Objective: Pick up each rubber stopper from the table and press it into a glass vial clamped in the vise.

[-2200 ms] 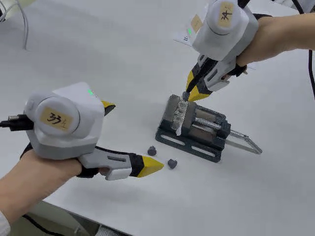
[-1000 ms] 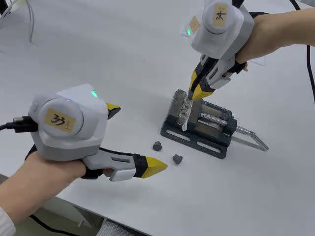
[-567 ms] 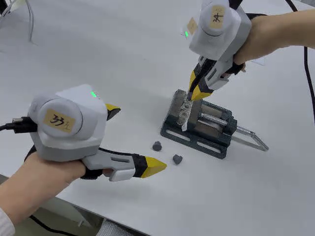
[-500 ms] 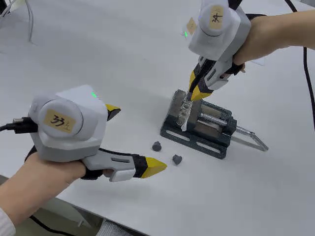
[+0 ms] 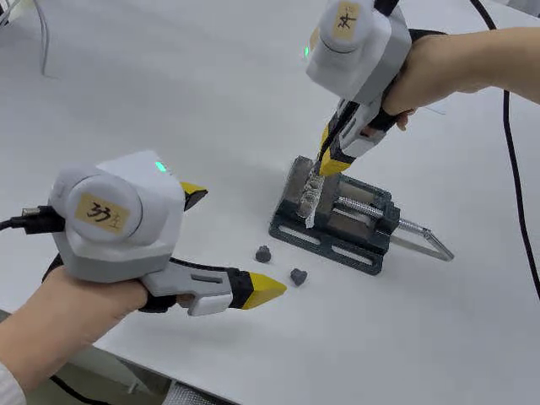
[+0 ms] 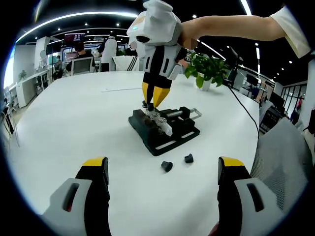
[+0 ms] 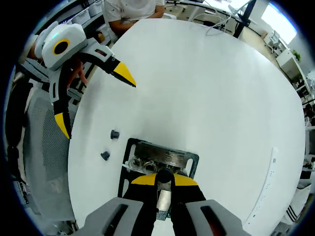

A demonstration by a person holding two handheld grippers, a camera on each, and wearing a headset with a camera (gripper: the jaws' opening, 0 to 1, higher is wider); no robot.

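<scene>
A dark vise point(image 5: 346, 226) point(image 6: 167, 132) point(image 7: 165, 153) clamps a row of clear glass vials point(image 5: 308, 198) point(image 6: 160, 118) point(image 7: 141, 165). My right gripper point(image 5: 324, 165) point(image 7: 165, 180) point(image 6: 154, 100) stands right above the vials, shut on a dark rubber stopper point(image 7: 165, 175). Two loose stoppers lie on the white table in front of the vise: one point(image 5: 263, 253) point(image 6: 167, 166) point(image 7: 114, 133) and another point(image 5: 297, 276) point(image 6: 189, 158) point(image 7: 105, 155). My left gripper point(image 5: 226, 243) point(image 6: 162, 163) point(image 7: 93, 101) hovers open near the table's front edge, short of them, with nothing in it.
The vise's crank handle point(image 5: 423, 241) sticks out to the right. A black cable point(image 5: 515, 194) runs down the right side. A paper sheet point(image 6: 120, 89) lies at the far side. A potted plant point(image 6: 204, 71) and a mesh chair point(image 6: 285, 157) stand beyond the table.
My right gripper has sunk a little closer to the vials with the stopper still in it. The left gripper has barely moved. The head camera has shifted slightly.
</scene>
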